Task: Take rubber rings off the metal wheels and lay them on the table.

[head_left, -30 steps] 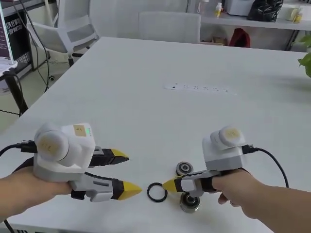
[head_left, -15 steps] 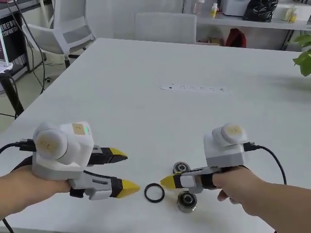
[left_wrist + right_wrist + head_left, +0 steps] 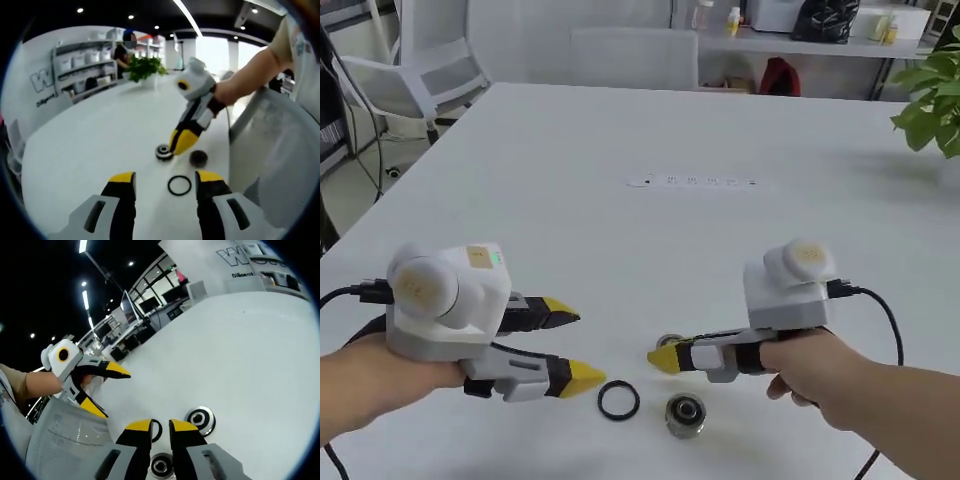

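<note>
A black rubber ring (image 3: 618,400) lies flat on the white table (image 3: 650,250), also seen in the left gripper view (image 3: 179,185). One metal wheel (image 3: 685,415) stands just right of it. A second wheel (image 3: 163,151) sits farther back, partly hidden behind the right gripper's tip in the head view. My left gripper (image 3: 575,343) is open, left of the ring, with nothing between its jaws. My right gripper (image 3: 665,358) is shut and empty, its tip over the far wheel (image 3: 201,420) and apart from the ring (image 3: 155,429).
A white power strip (image 3: 692,182) lies mid-table. Chairs (image 3: 632,55) stand at the far edge, with a shelf of items behind them. A green plant (image 3: 932,95) is at the far right. The table's near edge is close to the ring and wheels.
The head camera has shifted. My right gripper's tip has drawn back a little from the ring toward the far wheel. Ring and wheels keep their places.
</note>
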`<state>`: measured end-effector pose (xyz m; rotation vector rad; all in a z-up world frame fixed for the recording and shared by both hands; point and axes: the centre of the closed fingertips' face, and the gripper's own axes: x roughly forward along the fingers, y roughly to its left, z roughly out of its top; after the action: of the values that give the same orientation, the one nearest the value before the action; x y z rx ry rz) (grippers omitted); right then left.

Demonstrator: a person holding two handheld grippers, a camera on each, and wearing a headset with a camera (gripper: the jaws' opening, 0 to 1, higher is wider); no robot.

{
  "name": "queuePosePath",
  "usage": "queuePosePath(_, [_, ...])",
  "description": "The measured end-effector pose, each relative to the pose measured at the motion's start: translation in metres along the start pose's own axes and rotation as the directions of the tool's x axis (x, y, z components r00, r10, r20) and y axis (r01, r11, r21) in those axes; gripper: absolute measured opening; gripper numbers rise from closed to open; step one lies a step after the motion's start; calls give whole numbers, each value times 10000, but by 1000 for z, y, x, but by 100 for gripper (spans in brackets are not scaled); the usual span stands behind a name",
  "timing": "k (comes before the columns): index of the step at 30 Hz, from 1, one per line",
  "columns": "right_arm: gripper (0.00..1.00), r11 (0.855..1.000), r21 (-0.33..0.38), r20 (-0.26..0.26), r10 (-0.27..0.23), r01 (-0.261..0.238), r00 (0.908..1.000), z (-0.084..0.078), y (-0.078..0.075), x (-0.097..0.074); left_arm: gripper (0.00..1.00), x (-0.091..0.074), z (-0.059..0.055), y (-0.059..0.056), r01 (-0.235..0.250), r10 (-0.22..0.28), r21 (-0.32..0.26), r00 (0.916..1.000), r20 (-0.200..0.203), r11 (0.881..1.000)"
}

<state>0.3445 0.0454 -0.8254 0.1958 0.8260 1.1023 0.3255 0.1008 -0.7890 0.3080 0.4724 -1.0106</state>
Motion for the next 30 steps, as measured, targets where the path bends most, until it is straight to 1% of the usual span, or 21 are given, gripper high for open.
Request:
queuePosePath(3, [14, 10000, -3, 39, -98, 98, 9999, 0, -4, -5, 48, 5, 2, 1, 58, -58, -10, 10000, 15, 10000])
queuePosePath(8, [14, 9997, -82, 132, -231, 233, 9996, -1, -11, -13, 48, 14, 7, -2, 189, -189, 56, 9998, -5, 9998])
queuePosePath(11, [15, 9996, 14, 241, -293, 293, 9993, 0, -16, -18, 48, 18, 9, -2, 229, -229, 69, 9997, -18, 9997])
queuePosePath(21, [18, 9983, -215, 237, -540, 545, 9983, -2, -32, -27, 48, 32, 12, -3, 344, -343, 40, 9993, -136, 9994])
queuePosePath(24, [19, 9967, -484, 199, -650, 659, 9977, -4, -37, -27, 48, 37, 11, -4, 394, -394, 31, 9990, -201, 9992])
queuePosePath(30, [19, 9934, -934, 78, -667, 672, 9977, -8, -44, -26, 47, 46, 11, -2, 452, -453, -22, 9986, -286, 9990])
